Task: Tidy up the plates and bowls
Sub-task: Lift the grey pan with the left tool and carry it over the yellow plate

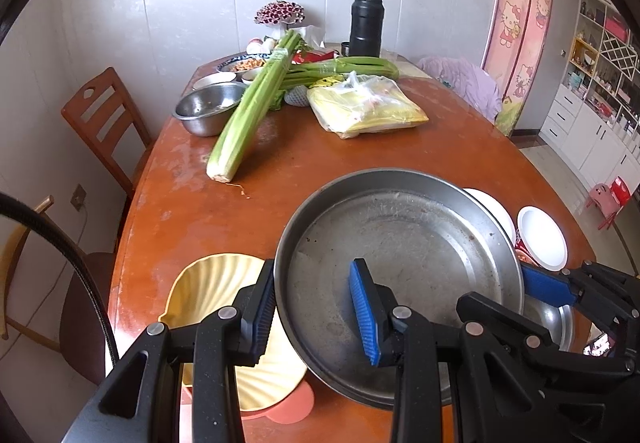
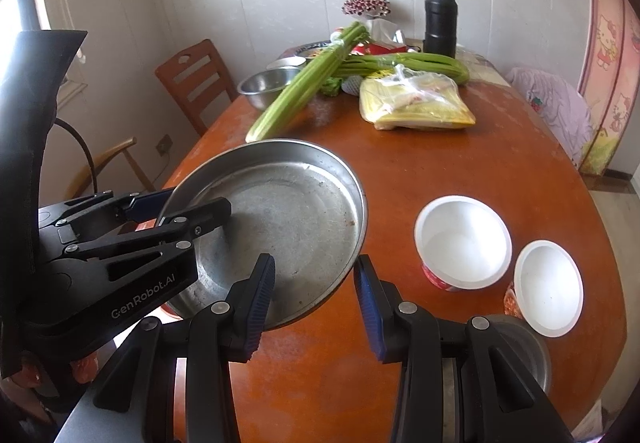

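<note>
A large steel plate (image 1: 400, 263) is tilted above the brown table. My left gripper (image 1: 316, 313) has one finger outside and one inside the plate's near-left rim; whether it clamps the rim does not show. It shows from the side in the right wrist view (image 2: 176, 209). My right gripper (image 2: 314, 307) is open with its fingers astride the plate's (image 2: 288, 219) near-right rim, not touching it. A yellow shell-shaped plate (image 1: 208, 283) lies below the left gripper. Two white bowls (image 2: 464, 243) (image 2: 548, 287) stand to the right. A small steel bowl (image 2: 516, 347) sits under the right gripper.
Celery bunches (image 1: 252, 103), a steel bowl (image 1: 208, 109), a yellow plastic bag (image 1: 368, 109) and a black thermos (image 1: 366, 23) sit farther back on the table (image 1: 312, 163). A wooden chair (image 1: 104, 119) stands at the left. A pink mat (image 1: 292, 403) lies under the yellow plate.
</note>
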Demonstrator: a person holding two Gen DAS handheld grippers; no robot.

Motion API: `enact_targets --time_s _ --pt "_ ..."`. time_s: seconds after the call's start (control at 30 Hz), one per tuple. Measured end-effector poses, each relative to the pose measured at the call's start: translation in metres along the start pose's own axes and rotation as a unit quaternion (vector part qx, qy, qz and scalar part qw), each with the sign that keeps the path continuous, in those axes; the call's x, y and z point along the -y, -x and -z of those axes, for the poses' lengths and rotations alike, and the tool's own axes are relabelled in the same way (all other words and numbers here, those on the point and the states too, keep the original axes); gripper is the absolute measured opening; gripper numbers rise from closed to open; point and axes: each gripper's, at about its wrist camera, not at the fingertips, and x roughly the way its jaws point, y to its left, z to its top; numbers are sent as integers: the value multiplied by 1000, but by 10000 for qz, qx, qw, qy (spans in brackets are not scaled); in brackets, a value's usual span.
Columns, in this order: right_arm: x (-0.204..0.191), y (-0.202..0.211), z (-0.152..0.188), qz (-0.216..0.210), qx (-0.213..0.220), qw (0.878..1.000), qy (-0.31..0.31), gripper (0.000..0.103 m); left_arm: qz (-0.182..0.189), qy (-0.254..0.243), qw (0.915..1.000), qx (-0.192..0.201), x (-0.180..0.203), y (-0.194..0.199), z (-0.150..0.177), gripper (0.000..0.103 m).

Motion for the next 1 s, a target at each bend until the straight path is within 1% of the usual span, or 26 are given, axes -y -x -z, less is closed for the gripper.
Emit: enact_targets --time_s 0.2,0.43,0.63,1.0 --pt "-18 -4 -6 -124 3 9998 155 43 -68 148 9998 91 -19 9 2 36" --pt "-42 -12 -14 -297 -2 9990 330 43 -215 333 9992 82 -46 12 6 36" --pt "-57 -26 -16 -391 -90 9981 476 43 -278 498 9984 24 -67 7 11 36" --pt "-69 -57 -8 -492 -397 9961 611 43 -290 674 9972 -162 -90 -12 24 36"
